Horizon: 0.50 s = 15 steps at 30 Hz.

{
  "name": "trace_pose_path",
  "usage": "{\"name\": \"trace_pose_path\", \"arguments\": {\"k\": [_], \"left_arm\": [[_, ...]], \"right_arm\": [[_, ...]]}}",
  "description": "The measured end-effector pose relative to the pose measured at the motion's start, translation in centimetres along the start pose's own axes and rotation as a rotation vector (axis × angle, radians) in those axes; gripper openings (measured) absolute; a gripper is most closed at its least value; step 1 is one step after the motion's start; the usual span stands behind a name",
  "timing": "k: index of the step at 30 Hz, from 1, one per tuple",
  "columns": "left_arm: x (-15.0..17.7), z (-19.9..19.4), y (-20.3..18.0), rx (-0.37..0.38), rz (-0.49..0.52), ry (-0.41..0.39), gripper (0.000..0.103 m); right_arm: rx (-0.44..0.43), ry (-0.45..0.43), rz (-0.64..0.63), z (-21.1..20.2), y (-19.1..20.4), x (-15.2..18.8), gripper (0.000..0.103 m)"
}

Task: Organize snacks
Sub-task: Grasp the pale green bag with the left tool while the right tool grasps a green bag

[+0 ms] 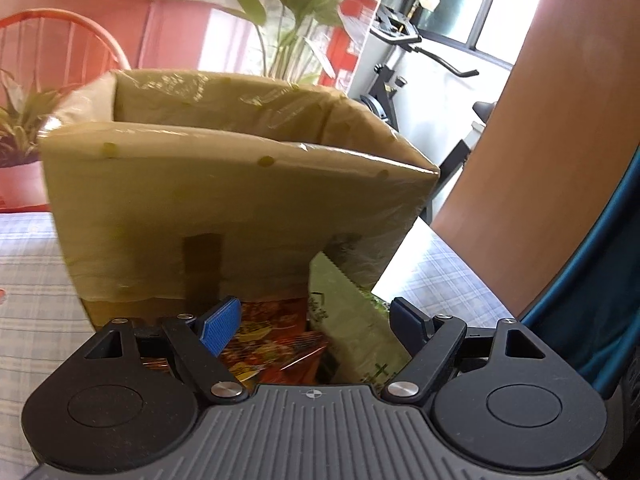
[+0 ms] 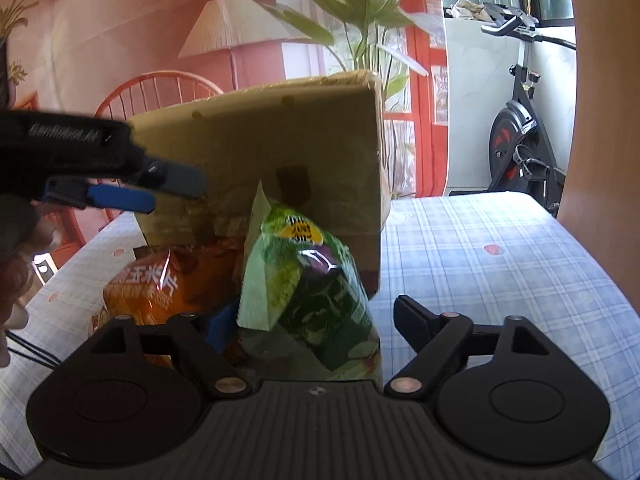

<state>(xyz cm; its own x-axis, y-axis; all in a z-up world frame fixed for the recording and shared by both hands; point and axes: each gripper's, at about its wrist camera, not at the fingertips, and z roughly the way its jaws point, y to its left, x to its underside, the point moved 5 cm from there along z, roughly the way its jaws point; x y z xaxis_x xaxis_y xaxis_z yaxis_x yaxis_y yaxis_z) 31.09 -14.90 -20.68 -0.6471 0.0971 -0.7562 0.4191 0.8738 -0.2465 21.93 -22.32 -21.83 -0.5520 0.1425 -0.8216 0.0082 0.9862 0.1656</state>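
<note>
Item one: a cardboard box (image 1: 240,208), open at the top, wrapped in clear tape, standing on a table under a pale blue checked tablecloth (image 2: 500,264). In the right wrist view we see its near face (image 2: 280,140) rising behind the snacks.

Item two: an orange snack bag (image 2: 160,284) with printed characters, lying on the cloth against the foot of the box, left of the green one. In the left wrist view we see its orange-and-yellow print (image 1: 272,336) low between that gripper's fingers.

Item three: a green snack bag (image 2: 312,280), standing upright and leaning against the box front, touching the orange bag's side. Its serrated top edge (image 1: 340,280) shows in the left wrist view.

Item four: the left gripper (image 1: 316,316), jaws spread wide; both bags lie between the blue pad (image 1: 220,326) and the dark finger opposite, and we see no pad pressing on either. From the right wrist view it (image 2: 168,190) hovers in front of the box, above the orange bag.

Item five: the right gripper (image 2: 316,320), jaws standing apart; the green bag sits between them, clear of the right finger (image 2: 412,320). Whether the left pad touches it we cannot tell.

Background: a floor lamp (image 2: 236,28), a leafy plant (image 2: 360,8), a red chair (image 2: 160,92), an exercise bike (image 2: 520,120).
</note>
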Motion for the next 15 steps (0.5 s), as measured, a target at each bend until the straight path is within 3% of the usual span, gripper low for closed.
{"name": "trace_pose_path", "arguments": {"k": [8,15], "left_arm": [[-0.2,2.6,-1.1,0.023,0.014,0.045,0.082],[0.6,4.7,-2.6,0.030,0.064,0.079,0.079]], "right_arm": [[-0.048,0.018,-0.014,0.7,0.5,0.3,0.086],[-0.030,0.043,-0.001,2.0,-0.4,1.2,0.086]]}}
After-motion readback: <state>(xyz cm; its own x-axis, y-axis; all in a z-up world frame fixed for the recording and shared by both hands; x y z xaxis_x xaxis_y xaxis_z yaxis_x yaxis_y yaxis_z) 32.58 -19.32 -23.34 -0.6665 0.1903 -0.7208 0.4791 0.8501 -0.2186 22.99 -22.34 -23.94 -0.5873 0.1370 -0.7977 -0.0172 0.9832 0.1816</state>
